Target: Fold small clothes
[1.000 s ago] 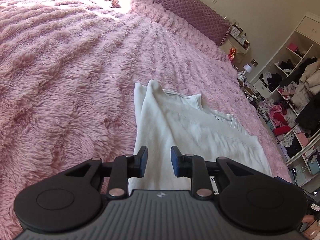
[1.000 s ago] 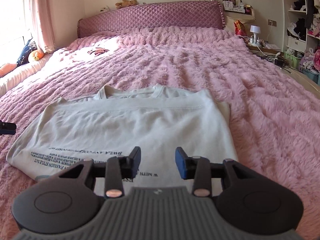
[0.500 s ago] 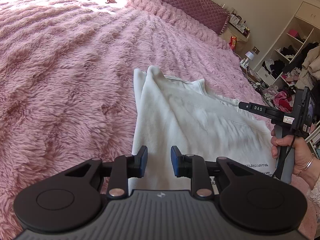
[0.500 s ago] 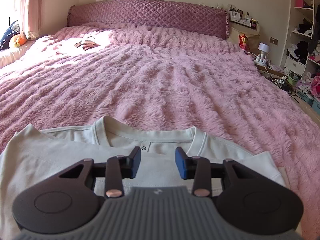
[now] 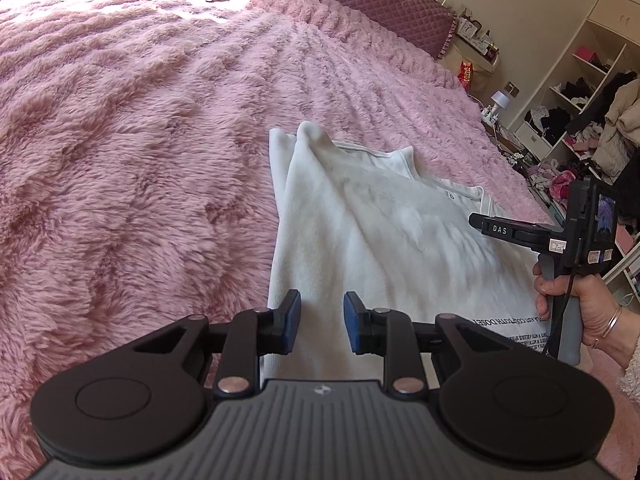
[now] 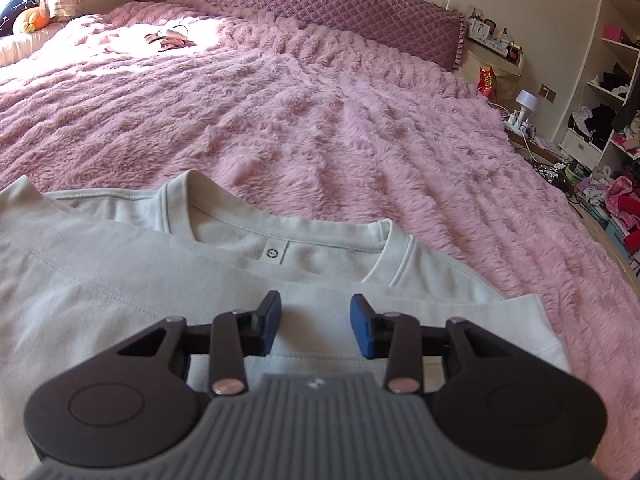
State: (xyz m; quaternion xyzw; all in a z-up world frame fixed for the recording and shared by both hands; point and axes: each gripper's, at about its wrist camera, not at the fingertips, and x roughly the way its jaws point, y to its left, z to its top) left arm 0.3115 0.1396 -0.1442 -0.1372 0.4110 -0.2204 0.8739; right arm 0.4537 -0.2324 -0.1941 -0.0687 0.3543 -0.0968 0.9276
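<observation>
My left gripper [image 5: 318, 322] hung over the near edge of the pale grey cotton T-shirt [image 5: 380, 248], blue pads apart, gripping nothing. My right gripper [image 6: 315, 330] hovered just short of its collar, jaws likewise parted. The shirt lay folded on the fluffy pink bedspread [image 6: 320, 120].

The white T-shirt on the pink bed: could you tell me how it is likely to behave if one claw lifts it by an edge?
The white T-shirt looks soft: it already lies in folded layers with wrinkles, so it would probably drape and sag, not hold its shape. It seems thin, so likely light. The fluffy pink blanket may grip it, so pushing would probably bunch it.
</observation>
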